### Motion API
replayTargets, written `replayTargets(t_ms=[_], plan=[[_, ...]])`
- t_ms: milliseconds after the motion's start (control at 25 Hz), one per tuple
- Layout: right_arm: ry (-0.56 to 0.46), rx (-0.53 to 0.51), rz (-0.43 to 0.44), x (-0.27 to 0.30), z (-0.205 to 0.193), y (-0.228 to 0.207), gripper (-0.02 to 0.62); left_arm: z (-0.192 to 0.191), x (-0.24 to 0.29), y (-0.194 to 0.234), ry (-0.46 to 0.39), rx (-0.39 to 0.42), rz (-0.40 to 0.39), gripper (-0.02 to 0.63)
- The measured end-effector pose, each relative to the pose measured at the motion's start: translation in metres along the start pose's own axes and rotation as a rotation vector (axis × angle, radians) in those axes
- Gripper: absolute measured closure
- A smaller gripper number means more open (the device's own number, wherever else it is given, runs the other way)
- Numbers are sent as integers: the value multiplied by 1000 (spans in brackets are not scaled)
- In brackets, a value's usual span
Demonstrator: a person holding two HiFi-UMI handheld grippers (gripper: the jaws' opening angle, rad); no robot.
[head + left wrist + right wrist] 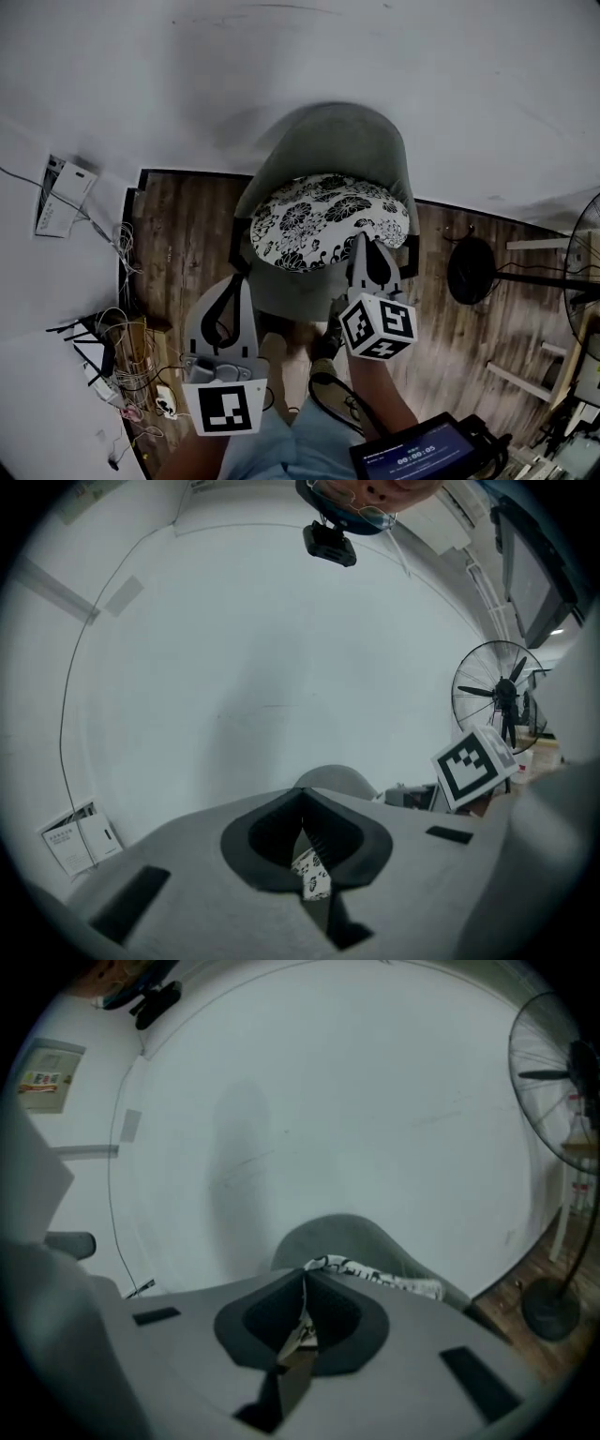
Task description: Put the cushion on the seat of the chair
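white wall [441, 84] stands behind the grey chair [352, 136]. left hand-held gripper [241, 281] and right hand-held gripper [368, 246] are each closed on the near edge of the cushion [328, 217], which lies just ahead over the seat [291, 292], long axis across.

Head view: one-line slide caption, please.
Floral cushion on the grey chair, its near edge pinched by the left gripper and right gripper.

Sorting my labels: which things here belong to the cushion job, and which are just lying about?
Job: cushion, chair, left gripper and right gripper, both shut on the cushion.
Lying about: standing fan, tangled cables, papers.
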State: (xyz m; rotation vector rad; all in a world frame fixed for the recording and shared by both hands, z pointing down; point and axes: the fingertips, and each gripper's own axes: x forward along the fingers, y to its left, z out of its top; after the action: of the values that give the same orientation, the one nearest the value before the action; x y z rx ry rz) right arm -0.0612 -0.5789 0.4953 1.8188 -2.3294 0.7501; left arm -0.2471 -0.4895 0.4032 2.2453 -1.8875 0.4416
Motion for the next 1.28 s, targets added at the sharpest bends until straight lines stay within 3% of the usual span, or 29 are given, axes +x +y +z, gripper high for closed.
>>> replayTargets(t_ms=[240,360,560,760,1120,1200,1280], plan=[[270,139,-122,-3,-186,-63,581,-40,17,-17,65,2,-69,597],[367,133,-153,-16,-241,-86,580,-44,21,-34,65,16,-104,597],[418,127,-183,-38,-275,-111,577,-55,16,-54,82,35,-141,597],[530,33,-157,-55,-320,-123,572,-68,15,-67,93,48,-162,597],[550,-5,-108,-80,-350,-122,554,-92,19,-105,107,62,-228,597],[561,9,-76,-81,-359,-123,529,-98,20,-114,111,66,-243,597],[570,37,-50,-82,-365,-125,456,-102,21,-119,116,66,-250,597]])
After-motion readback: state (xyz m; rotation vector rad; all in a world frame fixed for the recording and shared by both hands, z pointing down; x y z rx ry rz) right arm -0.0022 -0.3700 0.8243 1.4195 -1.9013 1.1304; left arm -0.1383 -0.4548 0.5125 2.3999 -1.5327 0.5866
